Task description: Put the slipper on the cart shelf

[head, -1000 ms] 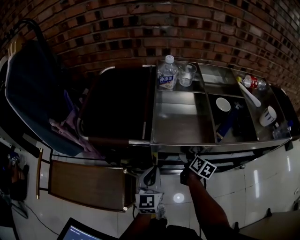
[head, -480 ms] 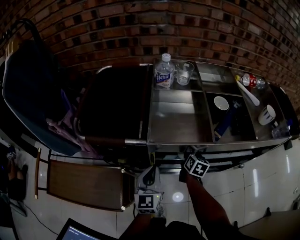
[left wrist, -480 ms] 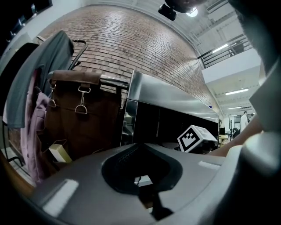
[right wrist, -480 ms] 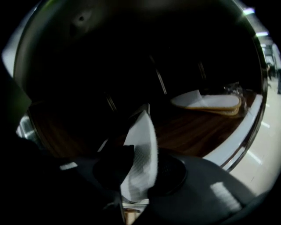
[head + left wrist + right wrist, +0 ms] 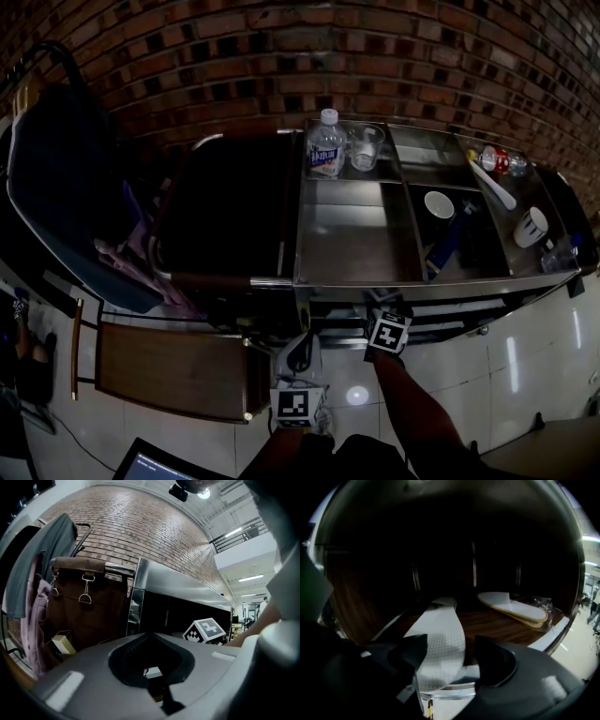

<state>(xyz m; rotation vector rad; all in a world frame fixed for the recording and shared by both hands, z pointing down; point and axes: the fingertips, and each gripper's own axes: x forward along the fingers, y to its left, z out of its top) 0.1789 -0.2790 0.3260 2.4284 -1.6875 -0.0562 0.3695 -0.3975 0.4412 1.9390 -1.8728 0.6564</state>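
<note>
Between right gripper (image 5: pixel 450 645) jaws, the slipper (image 5: pixel 438 632)

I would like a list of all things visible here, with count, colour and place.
slipper: 1, white, on wooden shelf, near edge
other slippers: 1 stack, white, yellow-edged, further along shelf
water bottle: 1, clear, cart top
glass: 1, clear, beside bottle
bowl: 1, white, middle compartment
mug: 1, white, right compartment
bag: 1, brown, cart's left end
left gripper: 1, grey, shut, empty
right gripper: 1, grey, jaws just opening, apart round slipper
</note>
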